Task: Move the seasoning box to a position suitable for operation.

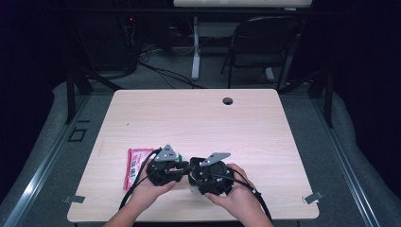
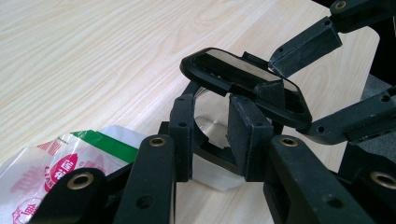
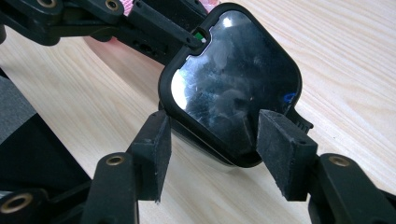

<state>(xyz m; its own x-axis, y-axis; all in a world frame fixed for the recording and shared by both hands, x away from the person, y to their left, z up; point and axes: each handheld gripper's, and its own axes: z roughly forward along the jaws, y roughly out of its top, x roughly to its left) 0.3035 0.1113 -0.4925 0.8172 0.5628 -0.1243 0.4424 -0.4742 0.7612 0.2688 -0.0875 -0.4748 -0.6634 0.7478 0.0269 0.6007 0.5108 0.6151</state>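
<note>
At lower left of the high view, a pink packet [image 1: 134,166] lies flat on the tabletop [image 1: 198,118]. Just right of it, the left gripper [image 1: 182,166] is clamped on the base of a black hinged mirror [image 2: 243,81]. The right gripper [image 3: 212,140] straddles the mirror's raised lid, pads not pressing.

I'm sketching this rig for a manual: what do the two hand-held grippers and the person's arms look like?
Both the left hand-held gripper and right hand-held gripper are black, with a grey three-cornered plate on top, brass-coloured rivets, blocky matte pads and a trailing black cable. The forearms are bare, with no sleeves showing.
</note>
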